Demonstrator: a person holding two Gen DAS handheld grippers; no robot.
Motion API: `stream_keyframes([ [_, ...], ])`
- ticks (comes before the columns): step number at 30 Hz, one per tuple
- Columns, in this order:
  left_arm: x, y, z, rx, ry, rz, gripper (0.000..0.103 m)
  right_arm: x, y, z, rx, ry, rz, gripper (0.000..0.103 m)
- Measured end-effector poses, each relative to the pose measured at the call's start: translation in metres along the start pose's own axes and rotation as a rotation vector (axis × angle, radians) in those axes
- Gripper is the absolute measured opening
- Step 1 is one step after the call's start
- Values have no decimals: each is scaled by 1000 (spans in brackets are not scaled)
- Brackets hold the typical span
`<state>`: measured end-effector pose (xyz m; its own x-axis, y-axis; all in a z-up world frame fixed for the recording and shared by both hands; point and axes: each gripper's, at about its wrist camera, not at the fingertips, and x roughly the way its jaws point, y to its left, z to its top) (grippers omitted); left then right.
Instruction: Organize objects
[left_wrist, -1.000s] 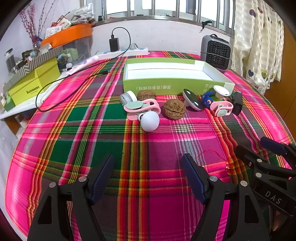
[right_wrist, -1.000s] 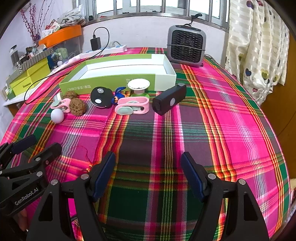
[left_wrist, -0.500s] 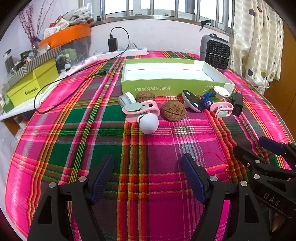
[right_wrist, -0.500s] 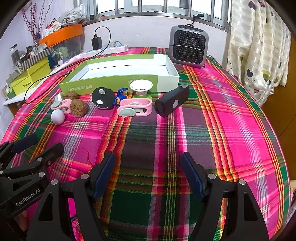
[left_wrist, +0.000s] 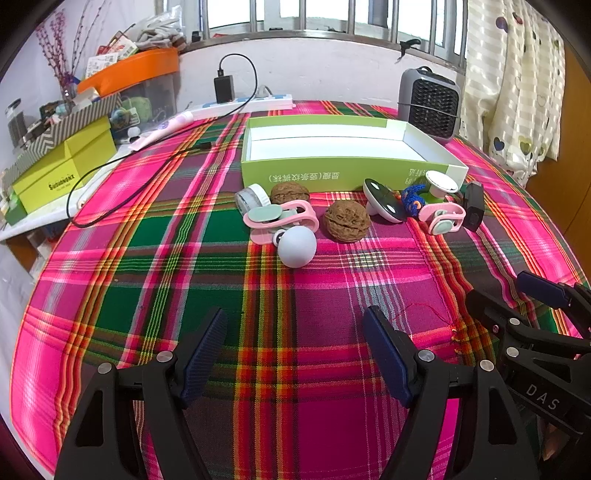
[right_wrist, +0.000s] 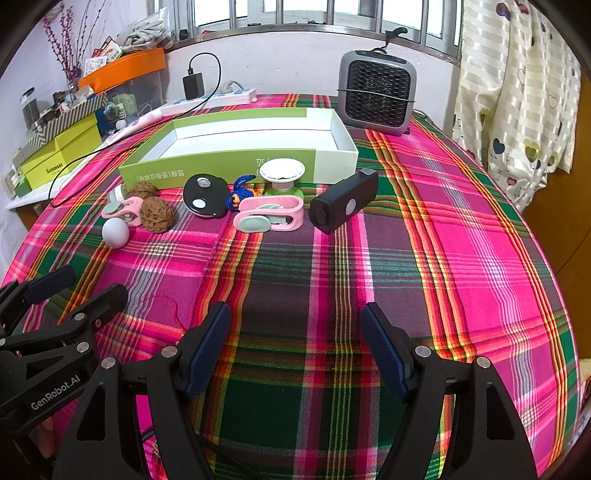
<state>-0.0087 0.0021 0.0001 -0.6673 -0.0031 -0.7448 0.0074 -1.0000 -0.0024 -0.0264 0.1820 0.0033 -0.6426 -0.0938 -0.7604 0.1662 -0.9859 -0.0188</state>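
Wrinkled walnuts (left_wrist: 347, 226), a smooth pale ball (left_wrist: 297, 246) and pink plastic clips (right_wrist: 269, 218) are lying at twelve o'clock, well beyond both wide-open, empty grippers: left gripper (left_wrist: 295, 354), right gripper (right_wrist: 295, 350).

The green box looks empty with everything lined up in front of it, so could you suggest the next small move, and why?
Probably ease the open left hand-held gripper forward toward the pale ball: it lies nearest, straight ahead, and the green box holds nothing yet.

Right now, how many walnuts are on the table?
2. One brown wrinkled walnut sits right of the pale blue ball; the other lies behind the left pink plastic clip, near the green box. None seems hidden.
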Motion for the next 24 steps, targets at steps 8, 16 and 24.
stream_keyframes([
  [8, 1, -1, 0, 5, 0, -4, 75, 0, 0, 0, 1, 1, 2, 73],
  [16, 1, 4, 1, 30, 3, -48, 75, 3, 0, 2, -23, 3, 30, 73],
  [24, 9, 19, 14, -6, 12, -94, 75, 10, -3, 11, -90, 28, 98, 73],
])
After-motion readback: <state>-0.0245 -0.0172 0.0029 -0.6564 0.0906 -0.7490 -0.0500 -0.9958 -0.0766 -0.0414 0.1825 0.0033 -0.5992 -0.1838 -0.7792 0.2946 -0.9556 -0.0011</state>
